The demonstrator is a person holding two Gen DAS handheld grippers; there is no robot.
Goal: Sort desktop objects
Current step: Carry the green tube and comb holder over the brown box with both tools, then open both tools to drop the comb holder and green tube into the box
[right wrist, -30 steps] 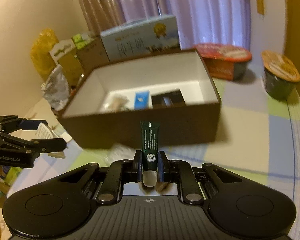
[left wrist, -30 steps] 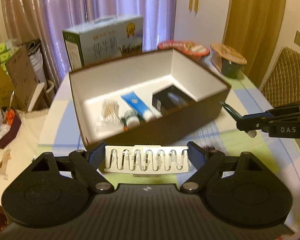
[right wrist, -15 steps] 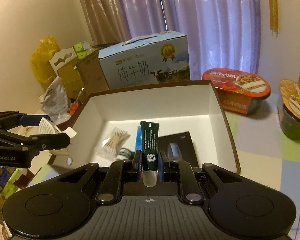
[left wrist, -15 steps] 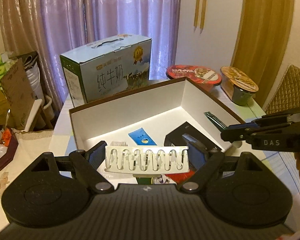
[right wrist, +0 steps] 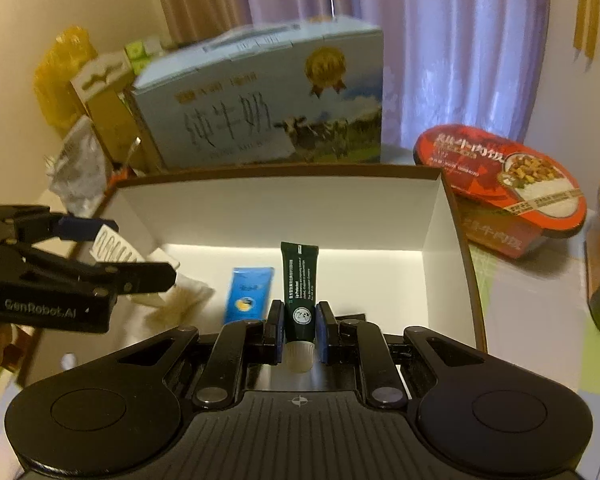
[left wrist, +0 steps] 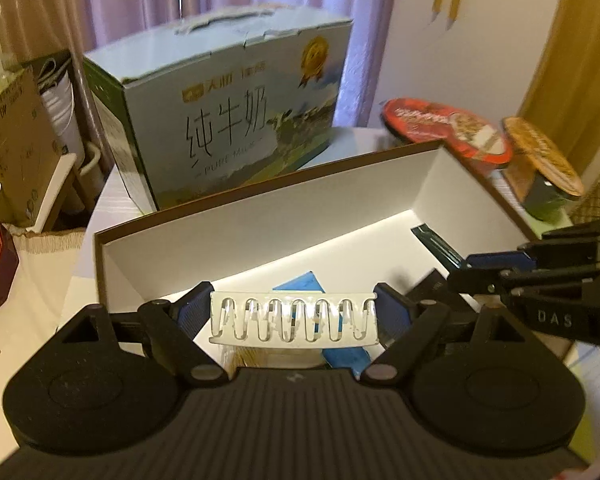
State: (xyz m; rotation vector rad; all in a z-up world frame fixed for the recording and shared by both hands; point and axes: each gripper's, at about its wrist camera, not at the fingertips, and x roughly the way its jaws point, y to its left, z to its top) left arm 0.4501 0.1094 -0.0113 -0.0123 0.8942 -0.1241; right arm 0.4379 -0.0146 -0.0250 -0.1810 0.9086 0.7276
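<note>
While both claws hang over the brown cardboard box (right wrist: 456, 216), its white inner walls hem in what lies on its floor. At far left in the right wrist view, one yellow bag (right wrist: 58, 76) and a crumpled clear wrapper (right wrist: 78, 168) crowd the edge beyond the desk (right wrist: 536, 308). Next, the left claw (left wrist: 294, 316) grips one white plastic comb-like clip (left wrist: 294, 317) across its width, its looped teeth pointing down; seen from the right, this claw blocks the box's left wall. Under it lies a pale bundle that looks like cotton swabs (right wrist: 180, 300), blurred. One flat blue tube (right wrist: 250, 294) rests on the box floor just left of centre. Behind the box stands one tall printed milk carton case (right wrist: 268, 96) with a handle on top. At centre, the right claw (right wrist: 298, 332) is clamped on one slim dark green tube (right wrist: 299, 288), cap nearest the camera, held above the box interior. A black flat item (left wrist: 432, 284) lies beneath, mostly hidden. To the right, outside the box, sit two round foil-lidded bowls: a red one (right wrist: 500, 184) touching the box wall, and an orange-topped one (left wrist: 544, 160) beyond it on the checked cloth.
</note>
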